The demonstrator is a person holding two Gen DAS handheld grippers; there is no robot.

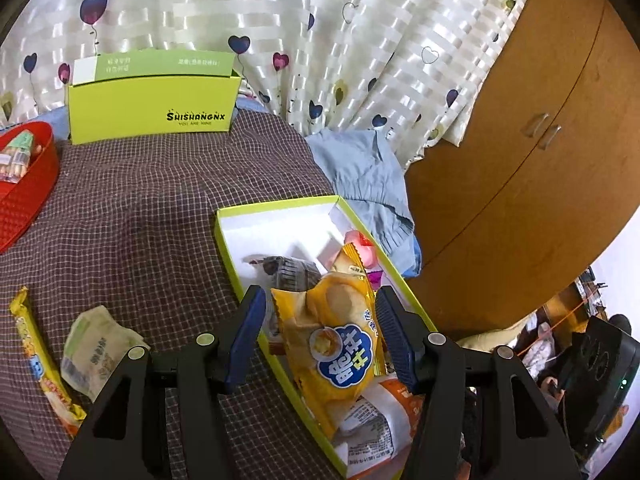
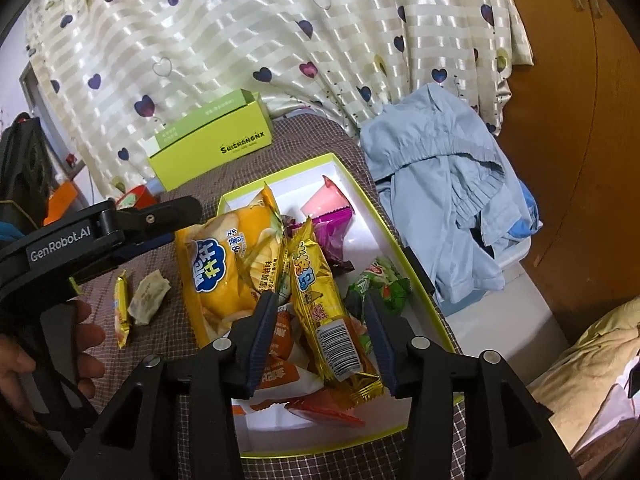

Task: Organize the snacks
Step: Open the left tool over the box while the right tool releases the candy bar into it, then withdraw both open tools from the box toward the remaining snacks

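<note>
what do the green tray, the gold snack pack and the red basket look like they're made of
Green tray: seemingly matte cardboard, thin folded walls, white inside.
Gold snack pack: glossy metallic film, crinkled, crimped ends.
Red basket: probably moulded plastic, given its dimpled wall.

Snack packets lie in the tray; box behind.

1. The left wrist view looks forward and down along its own fingers, close over the near left rim of the green-edged tray, with the curtain behind.
2. The right wrist view looks down from close above the tray's near end, facing the same curtain.
3. Both views share the tray, the yellow chip bag, the green box and the checked cloth.
</note>
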